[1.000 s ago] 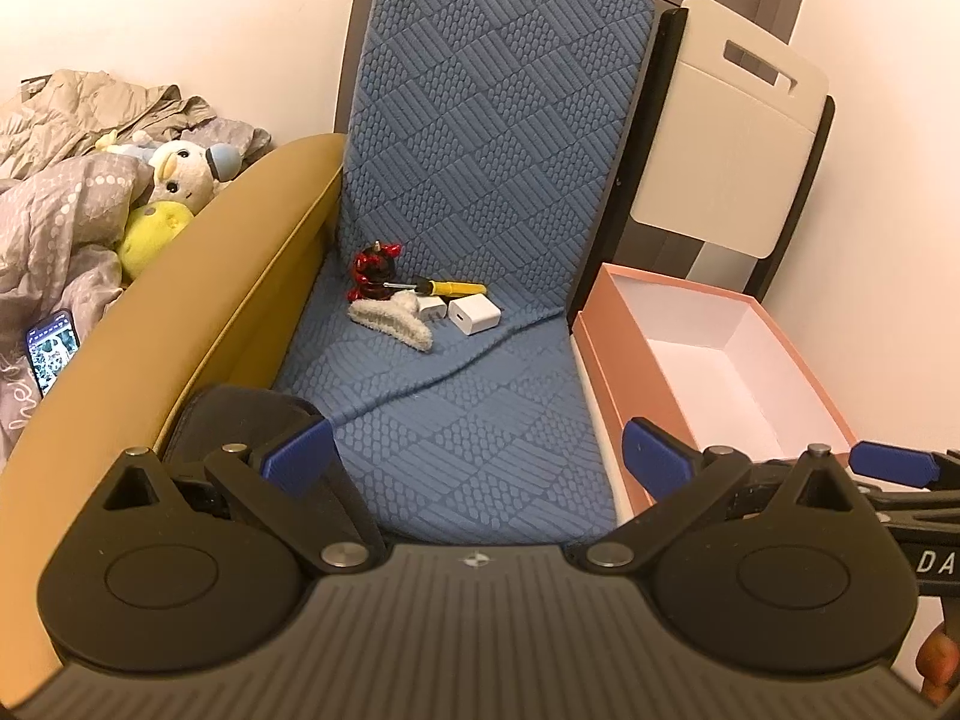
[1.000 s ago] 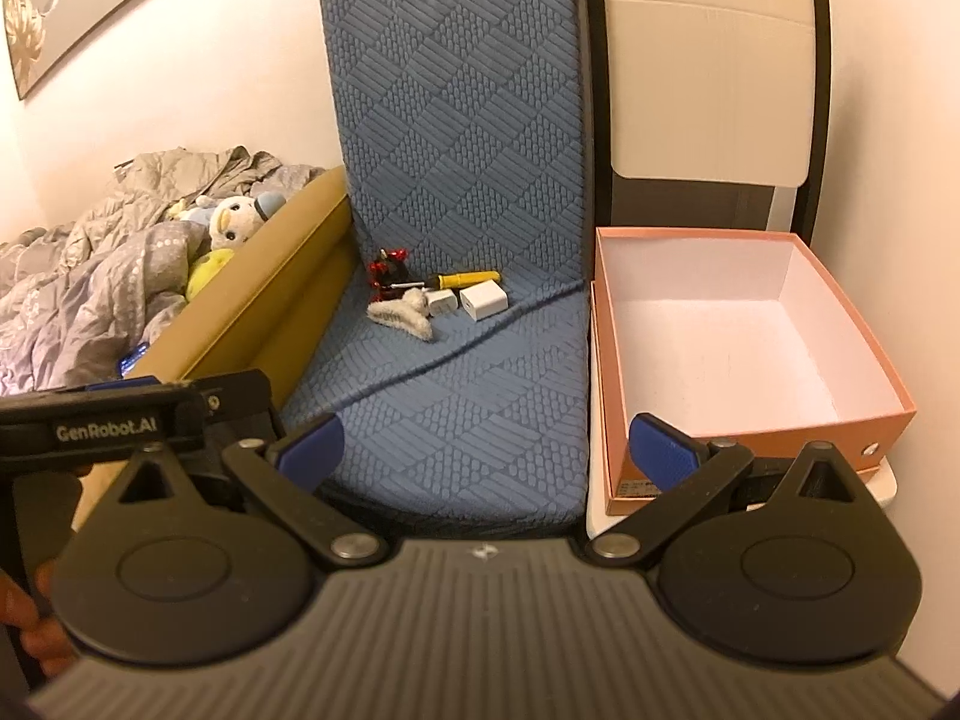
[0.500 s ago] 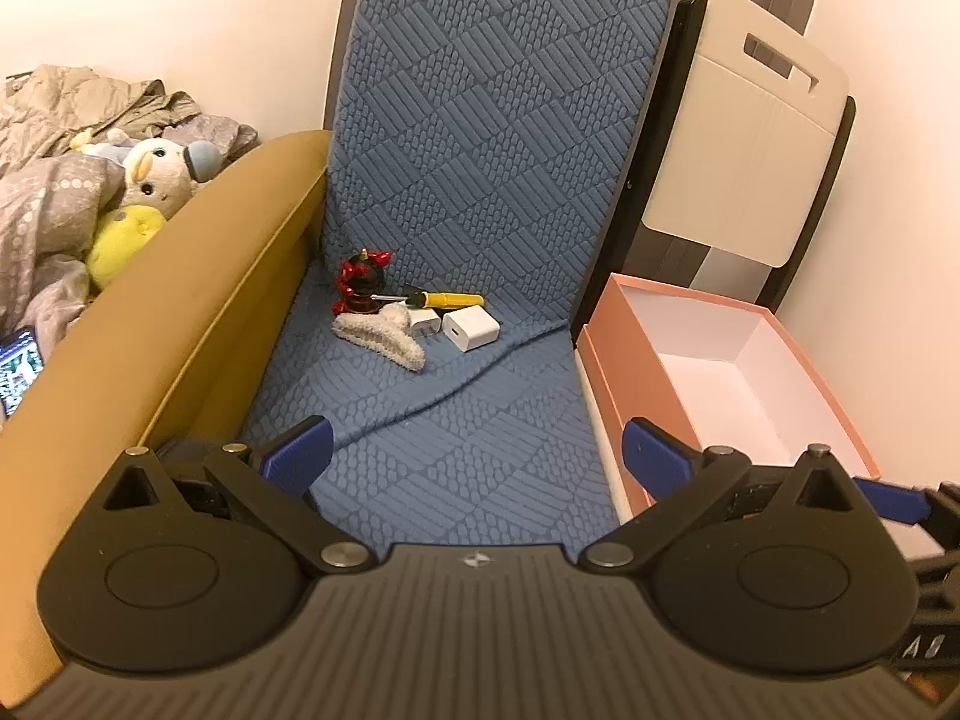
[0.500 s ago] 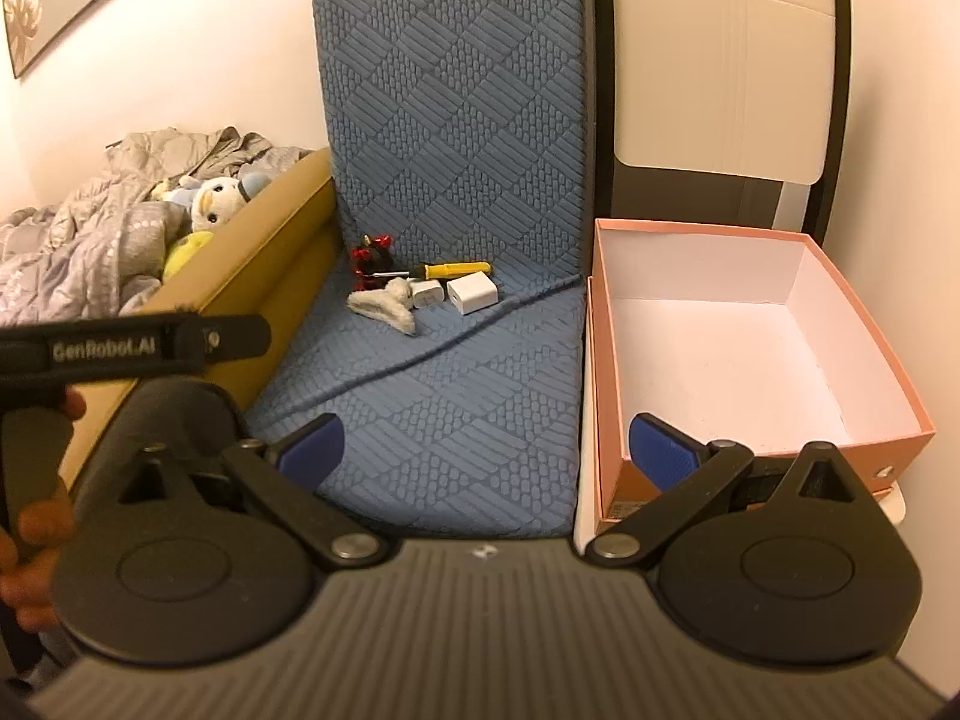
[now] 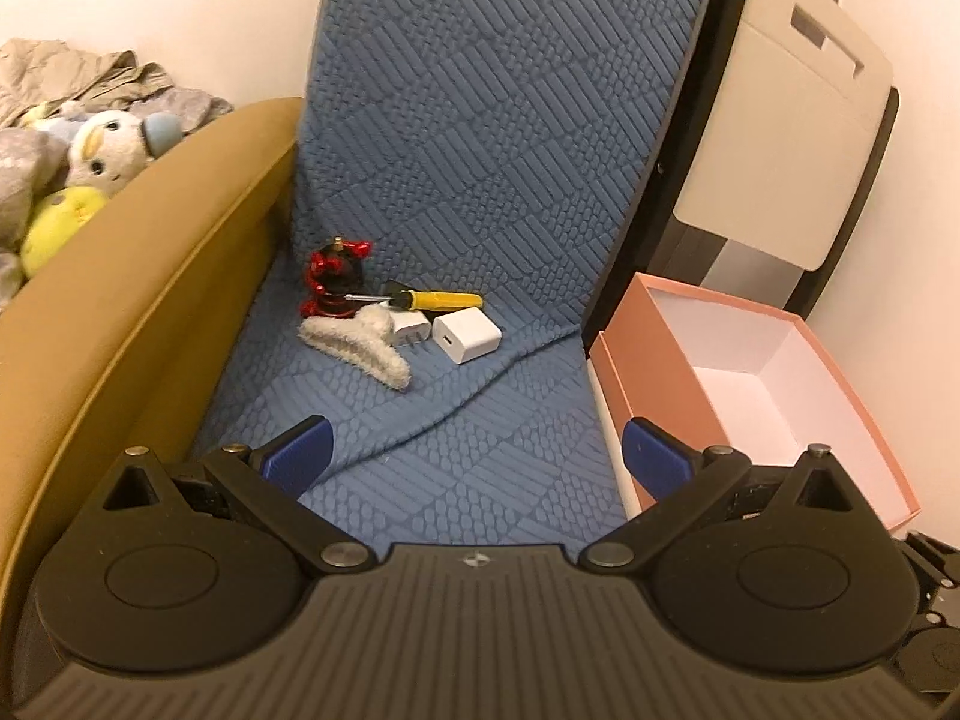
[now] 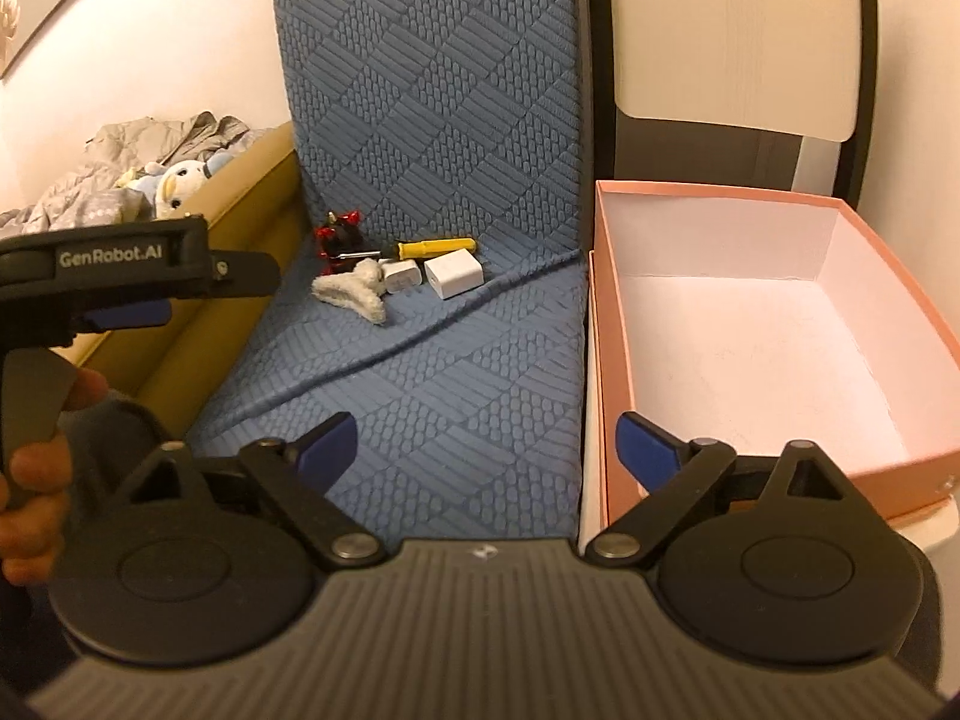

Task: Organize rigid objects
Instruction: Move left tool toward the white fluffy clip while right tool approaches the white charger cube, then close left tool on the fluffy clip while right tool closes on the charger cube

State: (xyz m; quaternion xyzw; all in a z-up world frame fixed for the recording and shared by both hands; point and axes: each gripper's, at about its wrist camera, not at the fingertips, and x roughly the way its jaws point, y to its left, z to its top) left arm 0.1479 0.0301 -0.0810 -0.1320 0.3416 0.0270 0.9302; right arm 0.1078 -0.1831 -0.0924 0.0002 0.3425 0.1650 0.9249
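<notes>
Both claws have come lower and closer to the blue quilted seat cushion [image 5: 468, 420] than a second ago — the cluster of small things now looms larger ahead of them. The left claw [image 5: 474, 450] stands wide with nothing between its blue pads, as it did before. The right claw [image 6: 483, 447] is also wide, but its jaws are closing, narrower than a second ago, with only cushion between them.

Well ahead of the left claw, slightly to its left, the things lie bunched and unmoved: a fluffy cream hair clip [image 5: 354, 345] nearest, a small white plug adapter [image 5: 411, 327] just behind it, a white cube charger [image 5: 467, 336] beside that, a yellow-handled screwdriver [image 5: 432, 300] farther back, and a red-and-black mini tripod [image 5: 333, 279] at the rear left.

The open pink cardboard box [image 6: 612, 324] sits just right of the right claw, empty, beside the cushion. The hand [image 6: 36, 480] holding the left claw shows at the right view's left edge.
</notes>
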